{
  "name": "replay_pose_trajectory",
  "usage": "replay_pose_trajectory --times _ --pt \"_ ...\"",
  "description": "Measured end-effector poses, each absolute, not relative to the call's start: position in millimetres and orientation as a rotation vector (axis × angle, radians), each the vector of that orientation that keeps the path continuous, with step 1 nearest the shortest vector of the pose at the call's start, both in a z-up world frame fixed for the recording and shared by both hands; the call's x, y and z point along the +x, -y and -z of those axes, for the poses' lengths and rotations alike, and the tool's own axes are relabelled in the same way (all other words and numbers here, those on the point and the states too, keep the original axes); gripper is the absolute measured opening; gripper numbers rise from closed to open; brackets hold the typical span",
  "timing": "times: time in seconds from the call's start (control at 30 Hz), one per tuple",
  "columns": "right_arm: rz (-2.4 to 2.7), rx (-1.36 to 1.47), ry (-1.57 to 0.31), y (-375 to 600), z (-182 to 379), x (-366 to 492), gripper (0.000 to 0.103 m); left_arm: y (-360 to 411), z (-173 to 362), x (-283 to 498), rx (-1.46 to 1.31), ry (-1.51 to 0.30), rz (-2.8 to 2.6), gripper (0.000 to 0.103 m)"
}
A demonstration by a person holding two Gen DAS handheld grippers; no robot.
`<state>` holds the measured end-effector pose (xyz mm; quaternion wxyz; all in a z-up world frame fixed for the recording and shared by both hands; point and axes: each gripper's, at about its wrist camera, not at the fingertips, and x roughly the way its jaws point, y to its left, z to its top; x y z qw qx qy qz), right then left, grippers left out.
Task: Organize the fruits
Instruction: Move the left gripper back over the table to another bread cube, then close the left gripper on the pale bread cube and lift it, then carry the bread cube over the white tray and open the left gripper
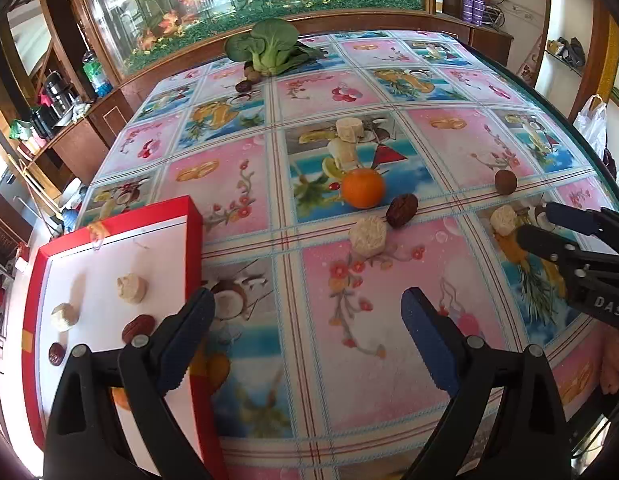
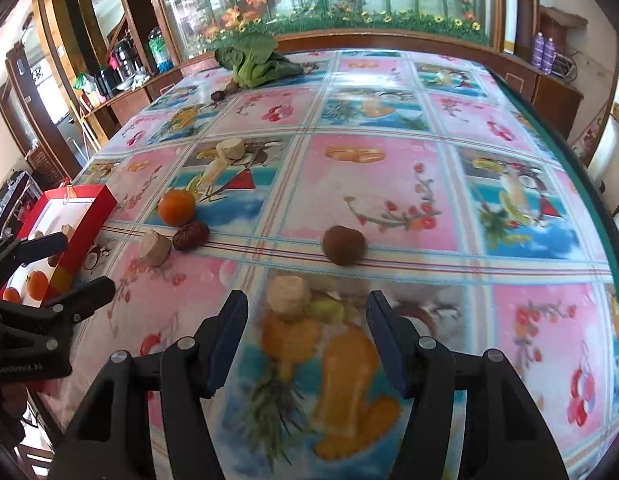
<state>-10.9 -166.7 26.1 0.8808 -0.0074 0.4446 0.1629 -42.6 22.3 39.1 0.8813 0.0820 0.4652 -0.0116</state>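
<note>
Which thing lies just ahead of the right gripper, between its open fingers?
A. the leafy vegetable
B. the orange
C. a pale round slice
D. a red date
C: the pale slice sits on the tablecloth just ahead of the open right gripper.

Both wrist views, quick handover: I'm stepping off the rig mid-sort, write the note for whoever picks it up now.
Left gripper: open, empty, hovering beside the red box.
Right gripper: open, empty, over the table, lined up on a pale round piece just ahead of its fingers.

Done: in the left wrist view the box holds two pale pieces and two red dates; the right wrist view also shows orange fruit in it.

Left on the tablecloth: the orange, a dark date, a brown round fruit, four pale pieces. Small dark items lie by the greens at the far edge.
</note>
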Motion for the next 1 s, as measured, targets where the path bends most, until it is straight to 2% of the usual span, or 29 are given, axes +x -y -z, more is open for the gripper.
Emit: replay_pose_trajectory --times 0.07,0.17,0.27,0.33,0.37,0.43,0.47,0.67,0.7,0.83,0.87,1.0 --pt "-0.339 -0.033 -0.929 159.8 -23.8 -7.5 0.059 -21.1 -37.7 -35.7 0.162 -0.974 0.032 0.094" --pt "-0.319 -0.074 -0.919 153.5 -22.5 -6.1 0.045 -19.5 -34.9 -27.3 0.157 -0.982 0.045 0.094" --pt "-0.309 -0.099 -0.914 152.8 -22.8 -5.8 0.038 -16.0 -32.0 -18.1 0.153 -0.991 0.069 0.094" --pt "-0.295 -0.102 -0.906 155.4 -22.5 -5.8 0.027 -13.6 -29.4 -11.8 0.153 -0.999 0.076 0.094" --pt "-0.29 -0.098 -0.903 157.5 -22.5 -5.8 0.025 -12.7 -28.4 -9.5 0.152 -1.001 0.079 0.094" --pt "-0.292 -0.081 -0.906 162.1 -22.9 -6.1 0.021 -9.5 -24.9 -3.0 0.146 -1.01 0.1 0.086" --pt "-0.294 -0.076 -0.908 162.5 -23.3 -5.6 0.021 -8.7 -23.1 -0.5 0.145 -1.016 0.11 0.077" --pt "-0.303 -0.05 -0.917 166.0 -24.6 -11.2 0.021 -7.8 -12.5 10.1 0.096 -1.045 0.165 0.061" --pt "-0.306 -0.042 -0.921 166.2 -24.8 -11.5 0.021 -8.1 -12.8 10.4 0.095 -1.039 0.164 0.054" --pt "-0.313 -0.021 -0.932 165.4 -28.4 -14.7 0.021 -9.1 -14.0 8.1 0.098 -1.02 0.176 0.035" --pt "-0.314 -0.023 -0.931 164.3 -29.5 -15.7 0.021 -10.2 -14.4 7.2 0.095 -1.018 0.175 0.027" --pt "-0.337 -0.028 -0.918 152.6 -39.2 -20.8 0.021 -17.5 -17.5 2.3 0.066 -1.005 0.174 0.027"
